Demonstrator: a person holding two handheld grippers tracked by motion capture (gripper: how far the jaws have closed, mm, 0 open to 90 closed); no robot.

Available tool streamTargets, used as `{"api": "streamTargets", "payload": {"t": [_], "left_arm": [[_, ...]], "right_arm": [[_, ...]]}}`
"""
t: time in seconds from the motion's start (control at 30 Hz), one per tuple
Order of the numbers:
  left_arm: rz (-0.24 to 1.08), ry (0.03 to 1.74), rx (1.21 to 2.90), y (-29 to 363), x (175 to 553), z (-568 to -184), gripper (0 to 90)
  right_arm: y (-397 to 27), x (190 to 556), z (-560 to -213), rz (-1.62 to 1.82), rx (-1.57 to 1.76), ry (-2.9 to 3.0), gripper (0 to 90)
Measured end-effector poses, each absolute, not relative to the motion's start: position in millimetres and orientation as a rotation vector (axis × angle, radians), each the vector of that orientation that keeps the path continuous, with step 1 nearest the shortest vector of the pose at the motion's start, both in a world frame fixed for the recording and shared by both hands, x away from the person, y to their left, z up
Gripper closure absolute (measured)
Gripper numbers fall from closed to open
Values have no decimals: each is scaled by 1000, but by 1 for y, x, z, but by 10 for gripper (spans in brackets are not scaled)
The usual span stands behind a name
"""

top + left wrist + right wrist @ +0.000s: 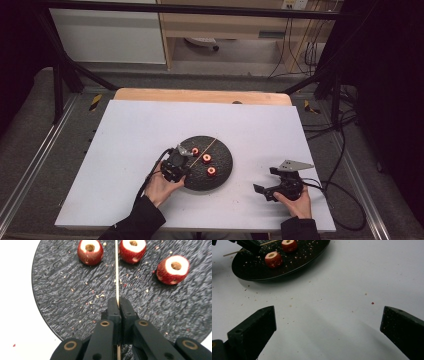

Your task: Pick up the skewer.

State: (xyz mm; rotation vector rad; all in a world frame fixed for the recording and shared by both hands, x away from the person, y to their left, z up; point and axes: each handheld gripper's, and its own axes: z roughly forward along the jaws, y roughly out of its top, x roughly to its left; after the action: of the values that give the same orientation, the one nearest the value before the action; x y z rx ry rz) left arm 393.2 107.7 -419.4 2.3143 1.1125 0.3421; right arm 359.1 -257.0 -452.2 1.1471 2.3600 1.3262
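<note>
A round black plate (222,170) lies mid-table and carries three cored red fruits (206,158). In the left gripper view the fruits (90,248) line the plate's (62,290) far side. My left gripper (117,301) is shut on a thin wooden skewer (116,270), which runs forward between two of the fruits. From above, the skewer (207,146) slants across the plate from the left gripper (182,152). My right gripper (265,181) stands open over bare table to the right of the plate, its fingers (257,325) wide apart with nothing between them. The plate (294,263) lies ahead of it.
The white tabletop (135,135) has a wooden strip (200,95) along its far edge. Red and pale crumbs (372,303) dot the table and plate. Black frame bars (65,65) and cables (345,150) flank the table.
</note>
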Motion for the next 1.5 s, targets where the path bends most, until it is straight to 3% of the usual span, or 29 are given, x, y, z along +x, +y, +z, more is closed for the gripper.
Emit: {"api": "streamTargets", "payload": {"t": [0.53,1.07,1.5], "left_arm": [[354,1008,2163,156,370,-402,884],[361,981,2039,217,348,-418,883],[387,965,1987,239,333,-425,883]], "right_arm": [[-257,359,-452,1320,1169,2356,10],[-254,361,-451,1299,1199,2356,6],[-238,367,-437,1261,1202,2340,5]]}}
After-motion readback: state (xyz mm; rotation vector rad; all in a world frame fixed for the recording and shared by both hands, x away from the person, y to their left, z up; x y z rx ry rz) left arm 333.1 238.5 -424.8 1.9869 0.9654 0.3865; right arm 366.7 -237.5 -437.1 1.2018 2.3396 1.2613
